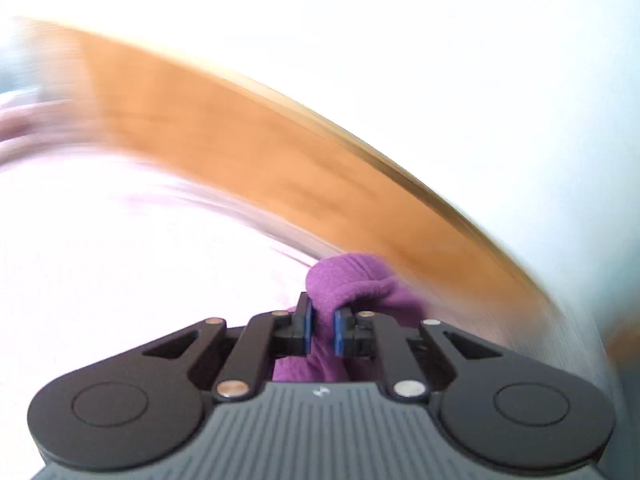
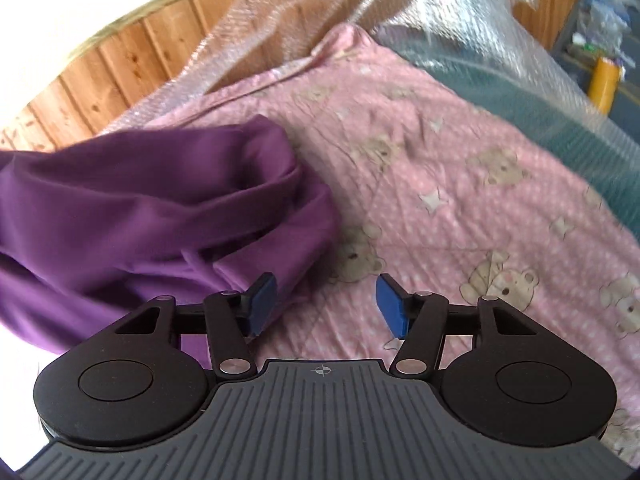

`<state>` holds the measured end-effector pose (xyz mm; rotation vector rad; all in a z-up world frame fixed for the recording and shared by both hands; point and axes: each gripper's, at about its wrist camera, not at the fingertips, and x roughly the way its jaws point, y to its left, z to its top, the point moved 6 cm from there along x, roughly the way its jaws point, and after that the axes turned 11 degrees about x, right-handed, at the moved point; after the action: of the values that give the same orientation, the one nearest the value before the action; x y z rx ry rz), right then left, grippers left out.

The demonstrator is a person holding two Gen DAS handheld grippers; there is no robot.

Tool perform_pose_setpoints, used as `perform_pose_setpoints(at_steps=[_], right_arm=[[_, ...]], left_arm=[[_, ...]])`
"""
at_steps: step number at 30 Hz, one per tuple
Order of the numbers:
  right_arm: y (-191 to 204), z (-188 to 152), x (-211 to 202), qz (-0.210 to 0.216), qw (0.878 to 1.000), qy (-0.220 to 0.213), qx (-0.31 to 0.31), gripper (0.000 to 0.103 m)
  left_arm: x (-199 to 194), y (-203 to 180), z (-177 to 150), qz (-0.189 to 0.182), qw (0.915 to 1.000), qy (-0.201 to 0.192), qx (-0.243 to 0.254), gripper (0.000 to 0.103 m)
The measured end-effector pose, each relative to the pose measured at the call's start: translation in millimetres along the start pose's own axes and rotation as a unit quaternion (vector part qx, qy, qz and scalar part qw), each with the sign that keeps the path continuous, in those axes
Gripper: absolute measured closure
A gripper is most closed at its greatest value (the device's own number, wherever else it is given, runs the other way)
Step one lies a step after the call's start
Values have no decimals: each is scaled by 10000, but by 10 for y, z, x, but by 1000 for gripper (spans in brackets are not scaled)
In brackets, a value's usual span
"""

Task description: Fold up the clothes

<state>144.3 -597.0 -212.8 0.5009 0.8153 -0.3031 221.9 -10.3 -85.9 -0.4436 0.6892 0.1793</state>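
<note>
One purple garment (image 2: pixel 152 208), two grippers, one pink quilt with a teddy-bear print (image 2: pixel 460 184), one sheet of clear bubble wrap (image 2: pixel 304 20), one teal cover (image 2: pixel 560 120) under that wrap, one wood-panelled wall (image 2: pixel 132 52), one yellow container (image 2: pixel 606 80) off at the far right edge. Left gripper (image 1: pixel 323 330) pinched tight on a bunched fold of the purple garment (image 1: pixel 352 280), blue pads (image 1: pixel 307 328) nearly together with soft, fleecy-looking cloth bulging above them and spilling down between the fingers toward the body of the tool. Background of the left wrist view heavily smeared: an orange-brown wooden band (image 1: pixel 248 152) sweeping across, pale washed-out areas above and below, nothing finer to be made out. Right gripper (image 2: pixel 326 306) spread wide with nothing between the blue pads (image 2: pixel 390 306); left-hand pad over the hem of the garment, contact with the cloth impossible to tell; right-hand pad above bare quilt. Garment in the right wrist view heaped on the left part of the quilt in loose, deep folds, smooth and plain violet, rounded at its upper end, a thin drawstring-like strand (image 2: pixel 196 264) trailing near its lower edge. Bubble wrap lying along the far side of the quilt, against the wooden wall.
</note>
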Motion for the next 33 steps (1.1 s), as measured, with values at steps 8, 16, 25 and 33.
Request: perform_pose_setpoints(at_steps=[8,16,25,33], right_arm=[[668,-385,-95,224,9957,459,-775,37],[1813,-704,-116,817,9793,412,-1804,20],[2802,-958,816,640,9184,774,-3827,103],[1260,-379,471,-831,9720,712,-2081,103]], left_arm=[[-306,1714,-1143,978,9878,1179,-290,70],[-653,1947,-1480,1232,9861,1044,389,26],[-240,2123,-1498,1581,9718,1308,1162,16],[-200,2402,-1552,1671,9751,1296,672,52]])
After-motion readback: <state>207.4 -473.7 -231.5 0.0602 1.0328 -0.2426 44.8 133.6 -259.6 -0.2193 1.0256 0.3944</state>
